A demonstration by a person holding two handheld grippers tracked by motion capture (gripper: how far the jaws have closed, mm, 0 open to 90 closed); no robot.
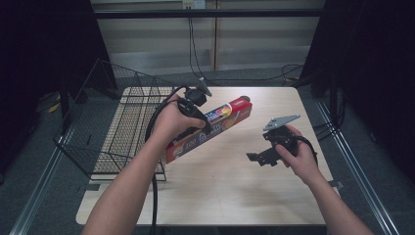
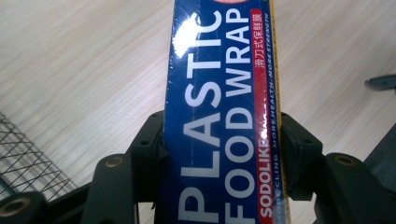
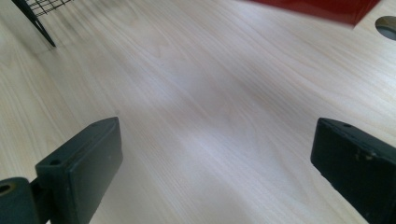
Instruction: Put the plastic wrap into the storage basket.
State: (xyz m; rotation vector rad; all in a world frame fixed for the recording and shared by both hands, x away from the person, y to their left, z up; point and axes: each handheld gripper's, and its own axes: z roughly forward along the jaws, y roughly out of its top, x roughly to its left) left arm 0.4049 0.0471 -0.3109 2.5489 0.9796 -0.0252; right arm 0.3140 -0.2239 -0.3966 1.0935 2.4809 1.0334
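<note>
A long blue and red box of plastic food wrap [image 1: 210,128] hangs slanted above the wooden table [image 1: 230,196], held near its middle by my left gripper [image 1: 199,123]. In the left gripper view the box [image 2: 224,116] runs up between the two black jaws, and my left gripper [image 2: 222,144] is shut on its sides. My right gripper [image 1: 259,157] hovers over the table's right half, apart from the box. Its jaws stand wide apart in the right gripper view, where my right gripper [image 3: 215,163] has only bare wood between its fingers. The box's red end [image 3: 317,8] shows at the top.
A black wire basket [image 1: 117,127] stands at the table's left edge, close to my left hand; its mesh [image 2: 23,158] appears at lower left in the left gripper view. Cables trail on the floor behind the table. A round hole [image 3: 387,25] sits in the tabletop.
</note>
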